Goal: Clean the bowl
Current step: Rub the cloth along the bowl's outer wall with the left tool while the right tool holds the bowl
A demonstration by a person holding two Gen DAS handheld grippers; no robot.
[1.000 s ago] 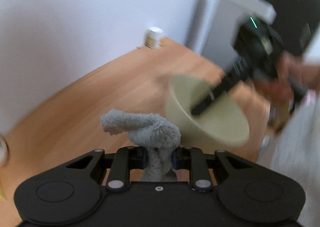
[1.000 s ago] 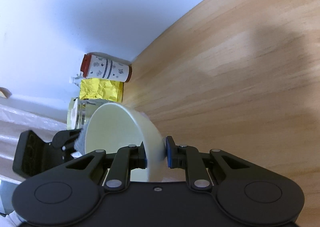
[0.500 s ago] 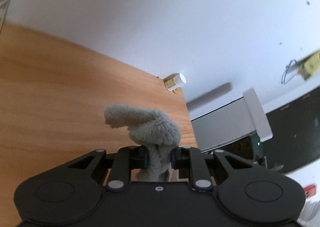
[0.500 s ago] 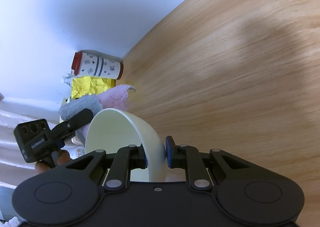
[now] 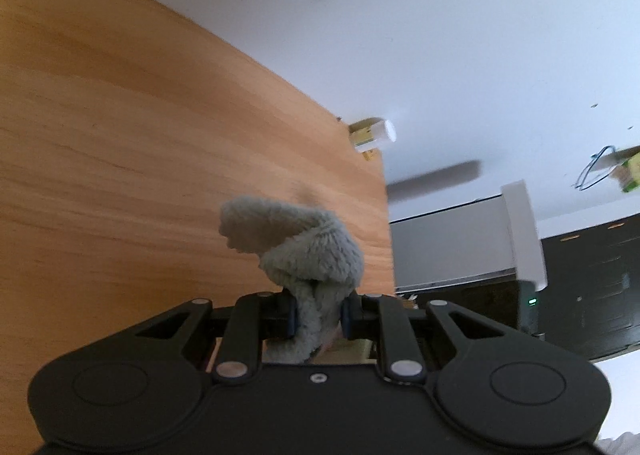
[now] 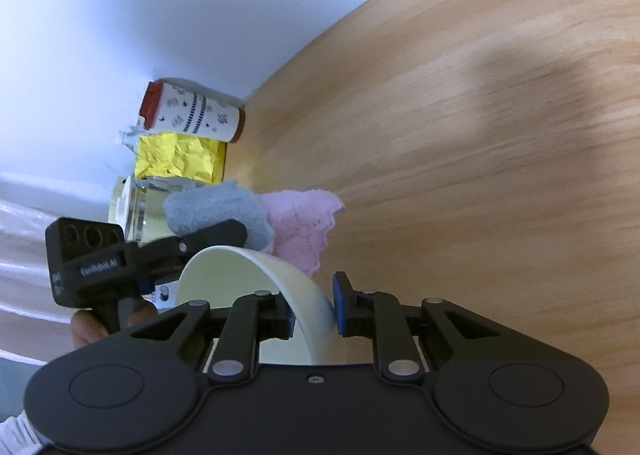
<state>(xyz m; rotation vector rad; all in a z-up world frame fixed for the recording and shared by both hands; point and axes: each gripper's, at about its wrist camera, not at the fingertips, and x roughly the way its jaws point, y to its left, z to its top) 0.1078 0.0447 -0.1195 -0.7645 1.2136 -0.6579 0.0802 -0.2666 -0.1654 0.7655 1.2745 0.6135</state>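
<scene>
left tongs (image 5: pixel 318 319) clamped on grey cloth (image 5: pixel 296 239), wooden table (image 5: pixel 140 159)

The cup (image 6: pixel 192 115) lies behind the crumpled paper (image 6: pixel 178 157), with a cloth (image 6: pixel 304 219) before both.

The bowl (image 6: pixel 256 295) shows only its upper rim and part of its inside; the rest sits behind the right gripper (image 6: pixel 314 309) body. The grey cloth (image 5: pixel 304 255) disappears below between the left gripper (image 5: pixel 318 315) pads. A small yellow-labelled container (image 5: pixel 370 133), perhaps a jar, is blurred
</scene>
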